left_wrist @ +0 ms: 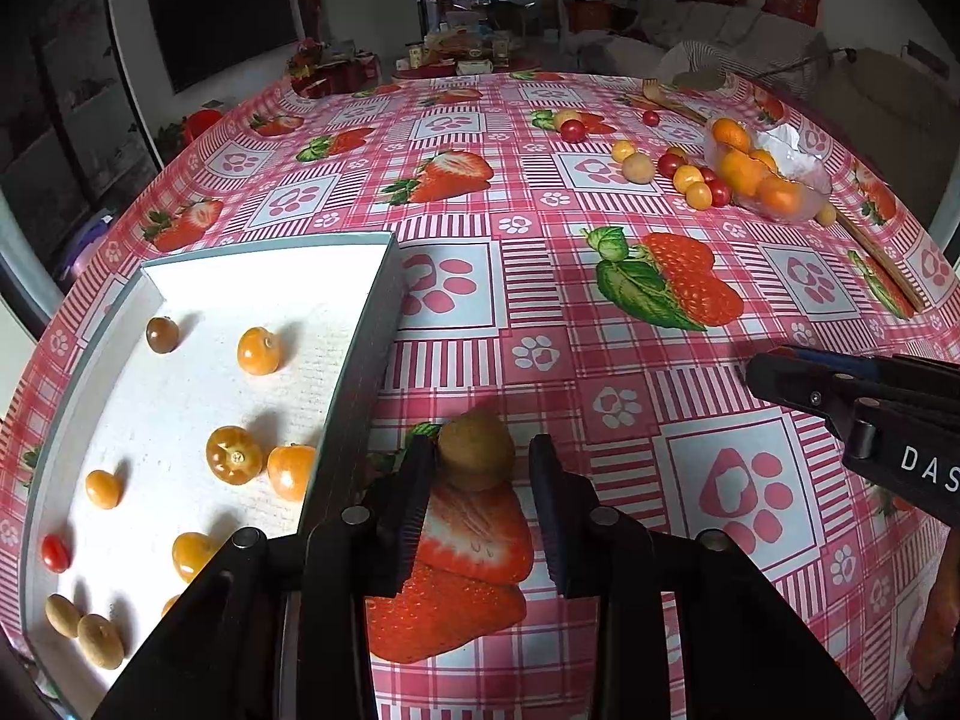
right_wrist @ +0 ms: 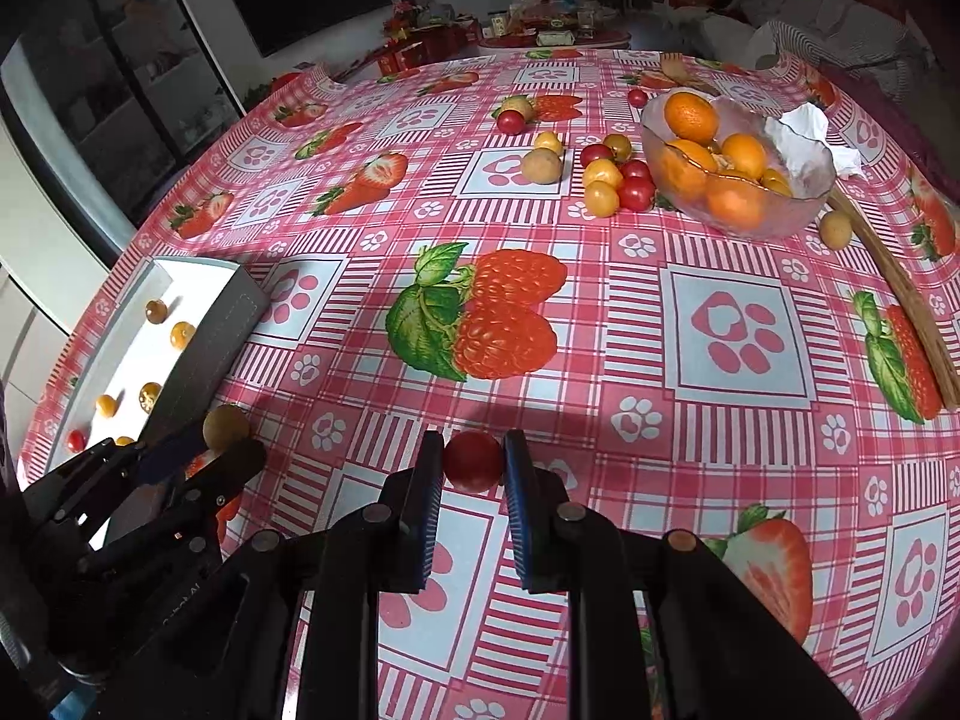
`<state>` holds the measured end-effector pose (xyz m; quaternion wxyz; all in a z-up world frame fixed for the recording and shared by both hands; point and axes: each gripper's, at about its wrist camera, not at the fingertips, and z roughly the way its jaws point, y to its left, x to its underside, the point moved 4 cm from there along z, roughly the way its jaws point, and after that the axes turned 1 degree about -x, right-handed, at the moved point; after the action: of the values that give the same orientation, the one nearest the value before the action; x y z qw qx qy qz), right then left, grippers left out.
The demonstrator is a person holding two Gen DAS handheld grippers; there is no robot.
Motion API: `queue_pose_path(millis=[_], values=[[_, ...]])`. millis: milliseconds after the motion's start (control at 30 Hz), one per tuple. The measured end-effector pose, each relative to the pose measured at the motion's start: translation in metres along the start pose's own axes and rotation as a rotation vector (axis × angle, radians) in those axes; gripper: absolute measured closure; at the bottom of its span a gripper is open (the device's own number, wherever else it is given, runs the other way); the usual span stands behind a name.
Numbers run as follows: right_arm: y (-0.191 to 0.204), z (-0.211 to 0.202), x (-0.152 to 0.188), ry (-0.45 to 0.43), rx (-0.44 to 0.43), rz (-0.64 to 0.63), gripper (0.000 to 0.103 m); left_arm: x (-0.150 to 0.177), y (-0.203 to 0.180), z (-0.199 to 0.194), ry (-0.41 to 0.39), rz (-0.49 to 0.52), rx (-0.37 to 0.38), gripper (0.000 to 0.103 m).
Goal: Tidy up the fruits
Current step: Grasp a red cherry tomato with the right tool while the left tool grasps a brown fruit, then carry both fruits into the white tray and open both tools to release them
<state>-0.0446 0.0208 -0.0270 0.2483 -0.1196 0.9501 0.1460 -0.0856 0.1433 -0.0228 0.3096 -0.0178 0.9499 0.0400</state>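
Brown fruit [left_wrist: 477, 450]: a small, rough-skinned round fruit between the fingers of my left gripper [left_wrist: 480, 468]. It touches the left finger [left_wrist: 414, 498]; a gap shows on the right side, so I cannot tell whether it is truly pinched. It sits just at 3 o'clock of the white tray [left_wrist: 360, 324], outside the tray's grey wall.

Red cherry tomato [right_wrist: 473, 461]: pinched between the fingers of my right gripper [right_wrist: 474, 468], both pads against its sides, above the counter [right_wrist: 600, 324] with its pink strawberry-and-paw cloth.

White tray: lies at 9 o'clock in the left wrist view. It holds several orange and yellow cherry tomatoes, one dark one [left_wrist: 162, 334], one red one [left_wrist: 55, 552] and two brown fruits [left_wrist: 84, 630] near its close corner.

Glass bowl [right_wrist: 804, 192]: at 1 o'clock in the right wrist view, well apart from both grippers, holding oranges [right_wrist: 691, 115] and crumpled white paper [right_wrist: 804, 138].

Loose fruit: a cluster of red and yellow cherry tomatoes [right_wrist: 618, 180] lies just at 9 o'clock of the bowl, with a brown fruit [right_wrist: 542, 166] beside them.
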Motion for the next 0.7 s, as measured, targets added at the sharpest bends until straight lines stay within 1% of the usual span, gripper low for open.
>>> queue_pose_path(millis=[100,133,333,467,700], values=[[-0.003,-0.004,0.001,-0.007,-0.011,0.016,0.081,-0.002,-0.002,0.001,-0.009,0.009,-0.014,0.07],[-0.004,-0.005,0.001,-0.008,-0.016,0.023,0.081,-0.002,-0.003,0.0,-0.013,0.013,-0.013,0.076],[-0.006,-0.019,0.004,-0.028,-0.025,0.034,0.081,0.005,-0.01,-0.011,-0.028,0.013,0.05,0.076],[-0.006,-0.027,0.006,-0.031,-0.043,0.05,0.081,0.004,-0.01,-0.025,-0.041,0.015,0.075,0.076],[-0.003,-0.037,0.015,-0.018,-0.047,0.058,0.081,0.006,-0.007,-0.049,-0.056,0.012,0.115,0.076]])
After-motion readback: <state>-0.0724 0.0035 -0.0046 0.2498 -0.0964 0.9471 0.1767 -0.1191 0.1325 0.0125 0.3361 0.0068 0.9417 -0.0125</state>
